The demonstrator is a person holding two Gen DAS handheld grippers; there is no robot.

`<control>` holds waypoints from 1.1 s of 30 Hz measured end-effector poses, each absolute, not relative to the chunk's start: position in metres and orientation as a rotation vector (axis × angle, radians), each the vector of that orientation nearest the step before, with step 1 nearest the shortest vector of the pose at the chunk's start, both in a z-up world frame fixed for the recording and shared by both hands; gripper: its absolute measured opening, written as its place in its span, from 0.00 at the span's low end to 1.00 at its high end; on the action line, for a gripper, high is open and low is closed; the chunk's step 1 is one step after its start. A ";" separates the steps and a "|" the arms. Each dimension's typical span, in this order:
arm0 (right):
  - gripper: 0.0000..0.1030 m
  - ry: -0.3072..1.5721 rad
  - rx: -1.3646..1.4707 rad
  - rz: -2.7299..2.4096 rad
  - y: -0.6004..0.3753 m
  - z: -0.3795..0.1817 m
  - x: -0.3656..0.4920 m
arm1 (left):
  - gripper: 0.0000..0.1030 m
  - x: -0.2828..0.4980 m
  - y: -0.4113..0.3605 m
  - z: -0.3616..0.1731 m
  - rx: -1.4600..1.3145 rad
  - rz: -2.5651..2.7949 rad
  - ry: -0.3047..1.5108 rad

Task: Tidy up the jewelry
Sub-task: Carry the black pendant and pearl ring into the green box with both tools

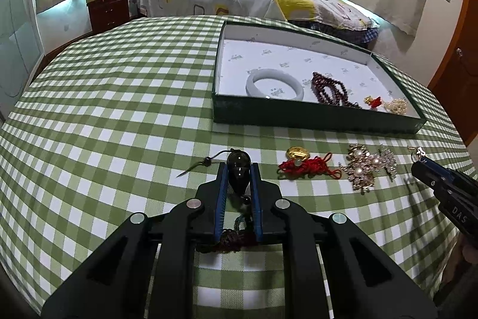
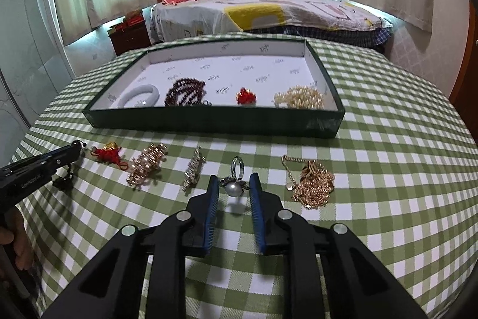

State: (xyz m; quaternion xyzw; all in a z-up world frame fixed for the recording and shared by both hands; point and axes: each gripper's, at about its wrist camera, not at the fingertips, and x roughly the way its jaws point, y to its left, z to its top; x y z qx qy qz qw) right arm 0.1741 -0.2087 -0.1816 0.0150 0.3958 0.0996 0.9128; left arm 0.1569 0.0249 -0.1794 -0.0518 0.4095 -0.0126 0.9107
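My left gripper (image 1: 238, 168) is shut on a black pendant (image 1: 238, 172) with a dark cord and tassel, just above the checked cloth. My right gripper (image 2: 232, 184) is open, its fingers on either side of a pearl ring (image 2: 233, 186) lying on the cloth. A green tray (image 2: 209, 118) holds a white bangle (image 2: 139, 97), dark red beads (image 2: 185, 93), a red charm (image 2: 245, 97) and pearls (image 2: 300, 98). On the cloth lie a red knot charm (image 2: 106, 154), a pearl brooch (image 2: 146, 166), a crystal clip (image 2: 194, 171) and a gold chain (image 2: 313, 184).
The round table has a green checked cloth (image 2: 388, 169). A bed (image 2: 254, 11) and a wooden nightstand (image 2: 130, 39) stand behind it. A door (image 2: 466, 65) is at the right.
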 end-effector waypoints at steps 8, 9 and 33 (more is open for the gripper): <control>0.21 0.751 0.044 0.221 -0.210 -0.155 0.165 | 0.15 0.152 0.020 -0.153 -0.110 -0.055 0.785; 0.21 0.745 0.044 0.223 -0.210 -0.152 0.164 | 0.15 0.152 0.019 -0.149 -0.110 -0.059 0.778; 0.21 0.548 0.043 0.244 -0.218 -0.089 0.249 | 0.15 0.261 -0.016 -0.091 -0.084 -0.162 0.647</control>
